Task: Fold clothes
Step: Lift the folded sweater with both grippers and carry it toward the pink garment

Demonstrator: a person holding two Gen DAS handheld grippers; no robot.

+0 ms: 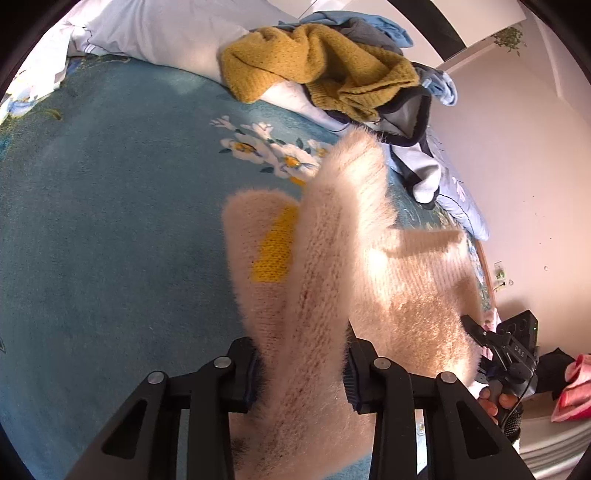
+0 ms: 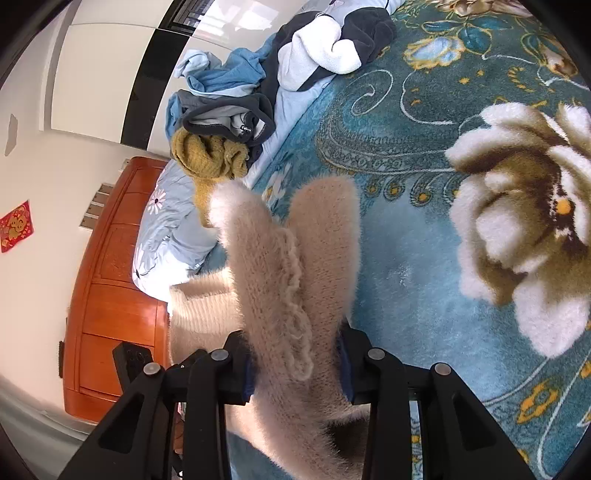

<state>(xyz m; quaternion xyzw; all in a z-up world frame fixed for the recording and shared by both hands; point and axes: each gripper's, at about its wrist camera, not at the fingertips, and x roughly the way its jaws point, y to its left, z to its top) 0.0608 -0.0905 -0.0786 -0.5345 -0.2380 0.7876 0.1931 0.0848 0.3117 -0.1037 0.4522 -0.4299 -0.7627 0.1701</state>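
Note:
A fluffy cream sweater [image 1: 332,266] with a yellow patch lies partly on the blue floral blanket [image 1: 110,221]. My left gripper [image 1: 301,373] is shut on a bunched fold of it. My right gripper [image 2: 295,369] is shut on another fold of the same cream sweater [image 2: 280,280], near a wavy knitted edge. In the left wrist view the right gripper [image 1: 476,332] shows at the sweater's far right edge. In the right wrist view part of the left gripper [image 2: 133,360] shows at lower left.
A pile of clothes sits at the bed's head: a mustard knit sweater [image 1: 314,66], blue garments [image 2: 229,74] and a dark-and-white fleece [image 2: 325,48]. A pale pillow [image 1: 166,29] lies beside it. A wooden headboard [image 2: 110,280] borders the bed. A pink cloth [image 1: 572,387] lies off the bed.

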